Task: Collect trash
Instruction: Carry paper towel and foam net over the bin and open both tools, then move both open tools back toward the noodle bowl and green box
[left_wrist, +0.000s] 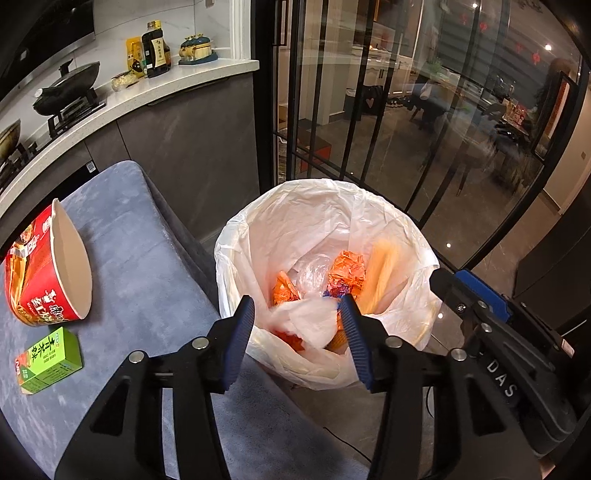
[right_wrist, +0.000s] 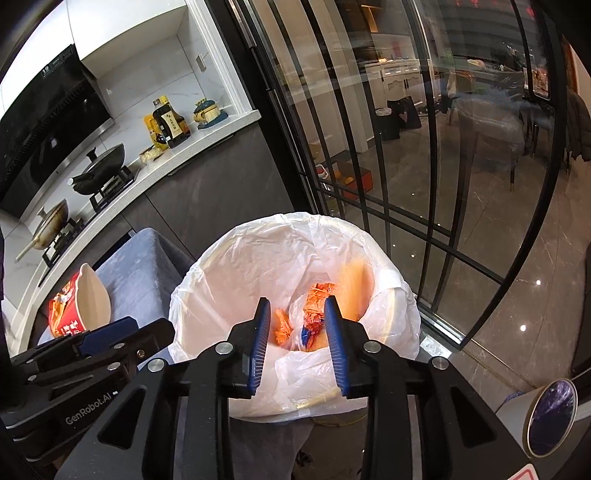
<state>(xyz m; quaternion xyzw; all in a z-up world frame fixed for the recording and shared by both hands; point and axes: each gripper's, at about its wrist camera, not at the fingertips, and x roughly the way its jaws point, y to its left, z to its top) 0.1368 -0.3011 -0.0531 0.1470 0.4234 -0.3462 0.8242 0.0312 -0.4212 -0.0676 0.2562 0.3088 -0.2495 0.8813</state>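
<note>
Over the trash bin (left_wrist: 325, 229), both hand-held grippers gape empty.
Noodle cup (left_wrist: 48, 273) lies tipped far left; left hand-held gripper (left_wrist: 297, 332) is nearer than right hand-held gripper (right_wrist: 297, 332).

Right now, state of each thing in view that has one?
left claw: open, empty, over the bin
right claw: open, empty, over the bin
trash bin: white liner, holds orange wrappers
noodle cup: tipped on its side, on the grey bench
green tea carton: lying flat on the bench
</note>
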